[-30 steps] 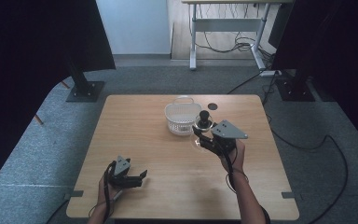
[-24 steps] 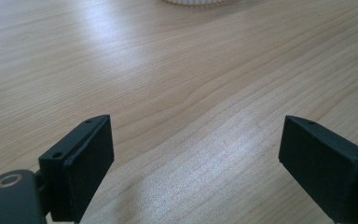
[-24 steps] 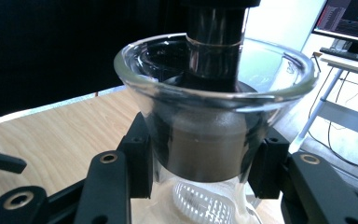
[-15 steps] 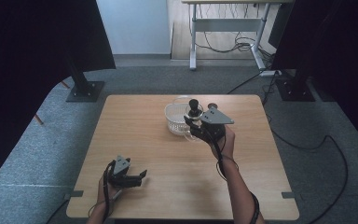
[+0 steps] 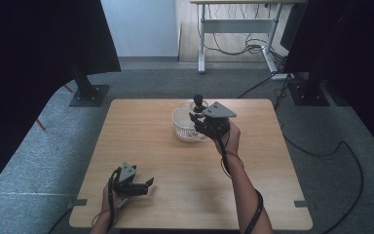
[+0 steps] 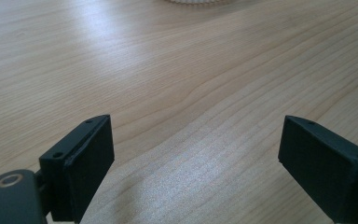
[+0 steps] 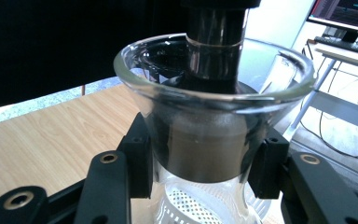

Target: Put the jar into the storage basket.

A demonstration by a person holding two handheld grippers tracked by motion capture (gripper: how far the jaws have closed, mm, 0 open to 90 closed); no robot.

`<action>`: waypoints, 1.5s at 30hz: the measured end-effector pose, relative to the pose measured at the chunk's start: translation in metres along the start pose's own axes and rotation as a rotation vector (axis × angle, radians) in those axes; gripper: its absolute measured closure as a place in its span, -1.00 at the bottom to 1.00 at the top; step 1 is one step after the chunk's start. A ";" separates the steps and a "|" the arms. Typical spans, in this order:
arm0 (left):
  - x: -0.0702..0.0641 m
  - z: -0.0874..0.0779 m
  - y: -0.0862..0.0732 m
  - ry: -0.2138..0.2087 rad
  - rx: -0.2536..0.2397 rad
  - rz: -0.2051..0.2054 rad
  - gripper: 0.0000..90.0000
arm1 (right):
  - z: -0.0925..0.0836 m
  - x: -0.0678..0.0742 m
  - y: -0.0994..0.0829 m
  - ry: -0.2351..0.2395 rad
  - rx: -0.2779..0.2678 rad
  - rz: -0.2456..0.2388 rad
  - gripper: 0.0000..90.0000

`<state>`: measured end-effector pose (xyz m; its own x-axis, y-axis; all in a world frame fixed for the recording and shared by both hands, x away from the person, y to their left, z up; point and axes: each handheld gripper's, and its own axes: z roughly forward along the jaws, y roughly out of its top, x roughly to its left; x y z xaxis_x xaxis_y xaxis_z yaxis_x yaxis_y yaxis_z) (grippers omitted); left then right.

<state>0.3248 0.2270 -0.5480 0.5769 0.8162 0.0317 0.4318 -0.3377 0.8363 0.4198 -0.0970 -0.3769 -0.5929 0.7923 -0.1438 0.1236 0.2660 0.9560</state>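
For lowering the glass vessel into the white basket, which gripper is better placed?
Right. The right gripper already clamps the glass vessel above the white basket. The left gripper sits open near the table's front edge.

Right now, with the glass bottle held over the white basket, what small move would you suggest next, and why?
Probably lower it gently into the white basket. The right tool is clamped on the neck of the glass bottle, the perforated basket shows directly below it, and the left tool rests open, far away on the table.

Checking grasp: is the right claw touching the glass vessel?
Touching. Right gripper view: both jaws of the right claw press against the glass vessel sides.
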 end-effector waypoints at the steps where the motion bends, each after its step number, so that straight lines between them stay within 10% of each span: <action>1: 0.000 0.000 0.000 0.000 0.002 0.002 -0.78 | 0.003 -0.001 0.000 -0.002 0.002 0.001 0.15; 45: 0.001 0.001 0.000 -0.009 0.011 0.016 -0.78 | 0.098 -0.016 0.001 -0.061 0.127 0.002 0.15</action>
<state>0.3260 0.2270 -0.5482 0.5895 0.8068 0.0400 0.4306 -0.3557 0.8295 0.5078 -0.0558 -0.3985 -0.5440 0.8235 -0.1612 0.2267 0.3292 0.9166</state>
